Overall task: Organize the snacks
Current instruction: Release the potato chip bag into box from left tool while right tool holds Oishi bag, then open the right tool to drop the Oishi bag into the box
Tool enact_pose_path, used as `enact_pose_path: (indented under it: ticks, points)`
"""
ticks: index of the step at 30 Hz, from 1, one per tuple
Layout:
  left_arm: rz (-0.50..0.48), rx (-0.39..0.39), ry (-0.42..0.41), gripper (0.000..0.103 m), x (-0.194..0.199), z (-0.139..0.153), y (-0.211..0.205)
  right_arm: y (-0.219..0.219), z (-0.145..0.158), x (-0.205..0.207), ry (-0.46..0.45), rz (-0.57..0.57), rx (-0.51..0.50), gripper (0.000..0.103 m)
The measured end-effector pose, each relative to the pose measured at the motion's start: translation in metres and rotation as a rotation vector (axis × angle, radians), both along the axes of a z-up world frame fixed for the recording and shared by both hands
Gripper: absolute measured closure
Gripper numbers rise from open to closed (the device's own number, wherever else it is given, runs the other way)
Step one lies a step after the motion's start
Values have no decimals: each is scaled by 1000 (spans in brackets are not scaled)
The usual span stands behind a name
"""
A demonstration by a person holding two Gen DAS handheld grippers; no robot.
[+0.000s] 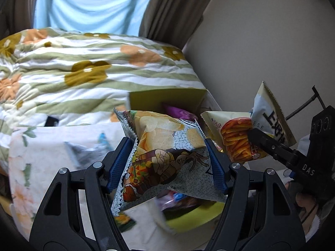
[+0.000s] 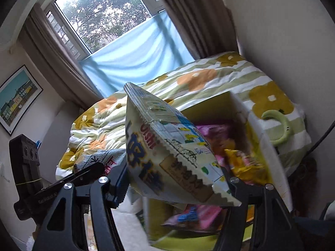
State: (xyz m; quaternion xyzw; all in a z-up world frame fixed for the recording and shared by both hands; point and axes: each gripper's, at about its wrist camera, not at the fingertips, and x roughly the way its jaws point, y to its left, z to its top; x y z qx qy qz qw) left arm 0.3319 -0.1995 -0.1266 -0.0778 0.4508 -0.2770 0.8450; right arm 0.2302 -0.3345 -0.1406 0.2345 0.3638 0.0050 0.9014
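Observation:
My left gripper is shut on a grey-patterned potato chip bag, squeezed between its blue pads. To its right, my right gripper is shut on a cream bag of orange snack sticks. In the right wrist view that cream bag fills the space between the right gripper's fingers. The left gripper with the chip bag shows at lower left. Both bags hang above a yellow-green box that holds a purple bag, pink packets and a yellow packet.
A floral quilt lies heaped behind the box. A blurred silver packet lies on floral cloth at the left. A plain wall stands right of the box, which has a green handle. A hand grips the right tool.

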Motion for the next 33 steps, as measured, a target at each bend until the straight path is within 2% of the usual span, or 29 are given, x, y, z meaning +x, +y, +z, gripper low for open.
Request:
enact_pose_path:
  ticks: [4, 6, 8, 9, 10, 17, 29, 33]
  points:
    - [-18, 24, -5, 36, 2, -14, -46, -33, -3, -2, 6, -11, -12, 42]
    - [-23, 32, -5, 33, 4, -20, -63, -47, -3, -3, 7, -19, -11, 42]
    - [-13, 64, -21, 21, 4, -24, -72, -54, -4, -2, 11, -17, -8, 42]
    - [-1, 87, -24, 6, 4, -26, -74, -59, -5, -3, 13, -13, -9, 42]
    - [11, 104, -27, 1, 4, -27, -74, -64, -5, -2, 16, -8, -10, 42]
    - [67, 171, -38, 1, -14, -31, -56, -76, -13, 5, 23, 23, 20, 42]
    - [139, 204, -28, 1, -32, -23, -23, -78, -24, 29, 52, 63, 35, 42]
    - [157, 210, -23, 1, -32, -22, -16, -77, -27, 40, 67, 46, 30, 40]
